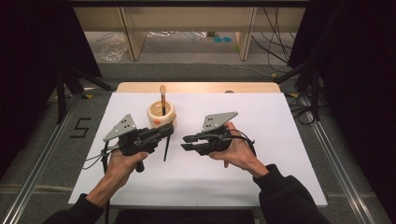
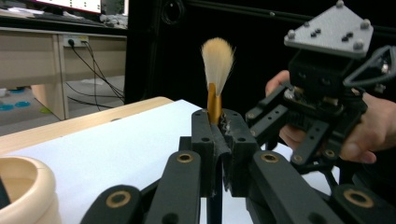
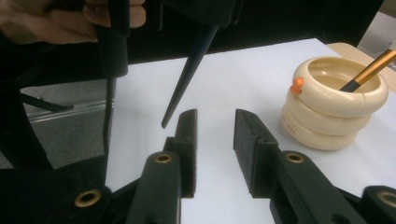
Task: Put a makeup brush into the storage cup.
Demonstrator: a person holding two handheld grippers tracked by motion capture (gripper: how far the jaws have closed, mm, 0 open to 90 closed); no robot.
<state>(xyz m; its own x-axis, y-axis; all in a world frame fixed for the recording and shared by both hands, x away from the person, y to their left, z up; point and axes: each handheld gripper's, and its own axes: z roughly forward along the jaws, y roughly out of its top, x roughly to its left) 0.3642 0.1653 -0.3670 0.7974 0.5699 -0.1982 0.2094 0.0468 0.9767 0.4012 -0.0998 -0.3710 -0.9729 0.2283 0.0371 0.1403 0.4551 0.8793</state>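
Note:
My left gripper (image 1: 167,131) is shut on a makeup brush. Its pale bristles (image 2: 217,58) and gold ferrule stand up above the jaws of the left gripper (image 2: 219,125). The brush's thin dark handle (image 1: 166,148) hangs down toward the white sheet and also shows as a dark handle (image 3: 189,74) in the right gripper view. My right gripper (image 1: 186,142) faces the left one from the right. The right gripper (image 3: 215,123) is open with nothing between its pads. A cream ringed holder (image 1: 161,115) behind the left gripper holds a second brush (image 1: 163,95).
A white sheet (image 1: 261,121) covers the wooden table, whose far edge (image 1: 196,87) shows bare. The cream holder (image 3: 334,109) with its second brush (image 3: 369,70) stands to the right of my right jaws. Dark curtains, stands and cables surround the table.

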